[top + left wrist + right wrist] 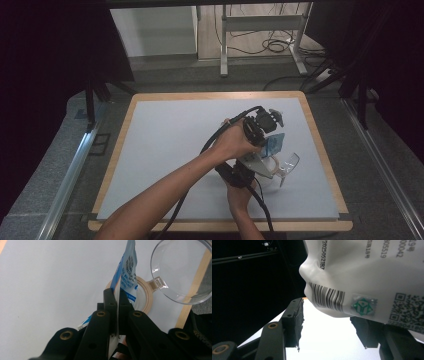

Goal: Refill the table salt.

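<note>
While pinched upright, blue-white printed sachet (127, 272), barcode, crumpled white back

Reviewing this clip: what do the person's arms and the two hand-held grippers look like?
Both forearms are bare, no sleeves or gloves in the high view. The left hand-held gripper has matte black, flat-sided jaws on black links with brass-coloured rivets. The right hand-held gripper has the same black jaws with rough-textured pads. A thick black cable trails from each, and a grey three-cornered plate tops one.

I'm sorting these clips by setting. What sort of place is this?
Probably a lab or recording workspace, not a home: a wood-edged table with a pale mat stands between dark curtains, and cables lie on the floor by a metal desk frame.
</note>
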The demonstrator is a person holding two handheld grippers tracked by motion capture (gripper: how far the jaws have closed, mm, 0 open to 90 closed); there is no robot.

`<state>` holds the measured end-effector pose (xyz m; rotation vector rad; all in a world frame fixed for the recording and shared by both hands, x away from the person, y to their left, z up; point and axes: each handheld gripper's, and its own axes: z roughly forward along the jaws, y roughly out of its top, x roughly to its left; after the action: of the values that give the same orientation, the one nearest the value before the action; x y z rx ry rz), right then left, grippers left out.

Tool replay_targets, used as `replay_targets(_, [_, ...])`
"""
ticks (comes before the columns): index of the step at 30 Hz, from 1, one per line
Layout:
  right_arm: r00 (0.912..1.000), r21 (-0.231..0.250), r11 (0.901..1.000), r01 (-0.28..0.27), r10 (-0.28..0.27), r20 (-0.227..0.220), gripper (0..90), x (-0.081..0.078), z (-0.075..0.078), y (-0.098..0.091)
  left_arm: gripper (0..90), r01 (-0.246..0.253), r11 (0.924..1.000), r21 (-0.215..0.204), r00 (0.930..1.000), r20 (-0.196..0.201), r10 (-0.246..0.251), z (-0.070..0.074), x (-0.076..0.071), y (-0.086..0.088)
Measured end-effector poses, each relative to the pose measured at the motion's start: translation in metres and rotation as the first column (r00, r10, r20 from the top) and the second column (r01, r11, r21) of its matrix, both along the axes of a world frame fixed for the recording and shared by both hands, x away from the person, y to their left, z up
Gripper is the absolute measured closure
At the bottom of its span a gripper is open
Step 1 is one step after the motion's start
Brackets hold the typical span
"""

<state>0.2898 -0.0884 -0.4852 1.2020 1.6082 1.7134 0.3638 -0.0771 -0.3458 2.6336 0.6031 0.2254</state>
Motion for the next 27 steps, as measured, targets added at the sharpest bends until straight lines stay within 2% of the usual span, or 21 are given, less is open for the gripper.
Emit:
replay_targets(11, [1.0000, 0.001, 1.0000, -0.006, 0.006, 0.000, 45.0, -0.0005, -0.0006, 0.0007, 90.0, 0.000, 1.0000, -0.003, 1.0000, 0.001, 0.000, -0.0013, 0.0001, 0.0010])
replay_targets(27, [0.9997, 0.007, 0.9997, -0.022, 0.022, 0.005, 45.0, -0.0003, 0.0004, 0.0015, 90.0, 0.000, 0.9999, 0.016, 0.9999, -0.013, 0.000, -0.0048, 0.0035, -0.0011])
